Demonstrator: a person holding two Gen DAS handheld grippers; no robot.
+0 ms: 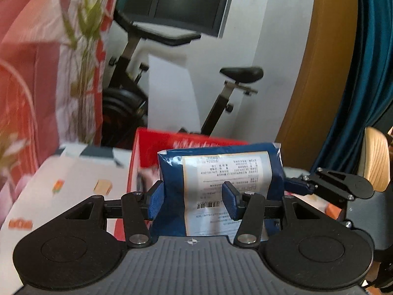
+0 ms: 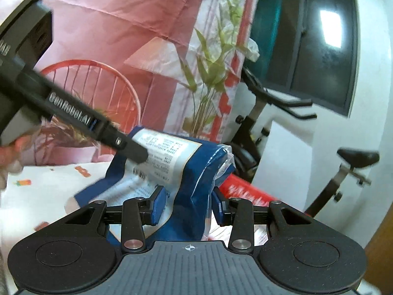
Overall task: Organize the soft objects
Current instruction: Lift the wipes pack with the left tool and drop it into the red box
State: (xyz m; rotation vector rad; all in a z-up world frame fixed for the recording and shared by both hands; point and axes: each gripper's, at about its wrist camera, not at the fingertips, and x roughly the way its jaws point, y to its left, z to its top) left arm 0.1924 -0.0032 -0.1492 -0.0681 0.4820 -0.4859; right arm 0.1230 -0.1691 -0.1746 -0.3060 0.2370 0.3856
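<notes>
A soft blue plastic pack with a white printed label (image 1: 221, 172) is held above the table by both grippers. My left gripper (image 1: 192, 200) is shut on the pack's left half. My right gripper (image 2: 188, 206) is shut on the pack's (image 2: 189, 172) other end, where the clear wrap bunches. In the left wrist view the right gripper's fingers (image 1: 298, 185) show at the pack's right edge. In the right wrist view the left gripper's body (image 2: 73, 115) crosses from the upper left onto the label. A red open box (image 1: 157, 145) stands just behind the pack.
A white tablecloth with small orange prints (image 1: 73, 186) covers the table. A pink patterned sheet (image 2: 110, 24) and a leafy plant (image 2: 208, 68) stand behind it. An exercise bike (image 1: 221, 83) is by the white wall. A wooden chair back (image 1: 375, 157) is at right.
</notes>
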